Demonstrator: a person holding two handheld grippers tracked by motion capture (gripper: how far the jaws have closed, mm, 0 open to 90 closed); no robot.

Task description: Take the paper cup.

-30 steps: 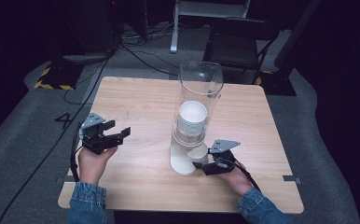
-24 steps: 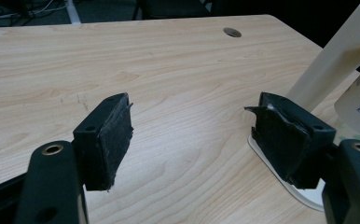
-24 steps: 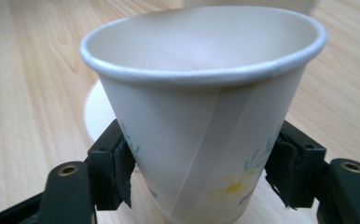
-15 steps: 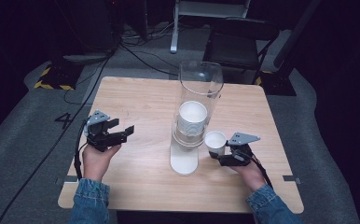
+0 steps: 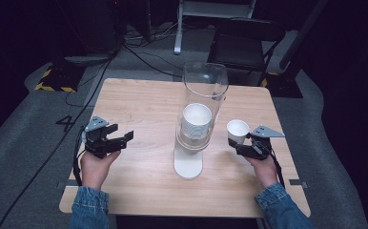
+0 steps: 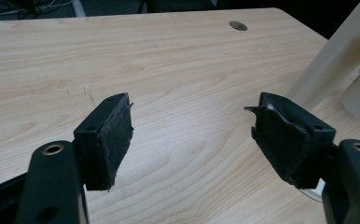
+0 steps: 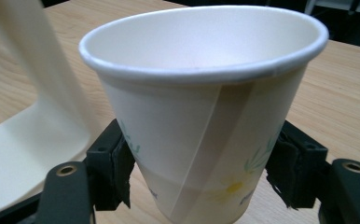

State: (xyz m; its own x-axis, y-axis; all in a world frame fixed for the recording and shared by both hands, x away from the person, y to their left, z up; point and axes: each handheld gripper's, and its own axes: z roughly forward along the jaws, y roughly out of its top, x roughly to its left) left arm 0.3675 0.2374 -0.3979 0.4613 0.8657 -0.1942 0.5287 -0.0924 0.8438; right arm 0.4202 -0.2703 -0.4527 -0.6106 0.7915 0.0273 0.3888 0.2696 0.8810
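Wooden table [image 5: 139,102] — right hand-held gripper [image 5: 241,146] pinching upright paper cup [image 5: 237,130], mouth up; left hand-held gripper [image 5: 120,140] spread.

Denim sleeves [image 5: 89,210]; black left gripper [image 5: 120,139], right gripper [image 5: 233,144]; grey three-cornered plates; trailing cables.

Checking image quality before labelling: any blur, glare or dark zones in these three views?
High view: table evenly lit, surroundings nearly black, clear tube shows faint reflections. Left gripper view: open left gripper sharp, the pale dispenser stand at the right edge soft. Right gripper view: paper cup in the right gripper sharp, the stand behind blurred.
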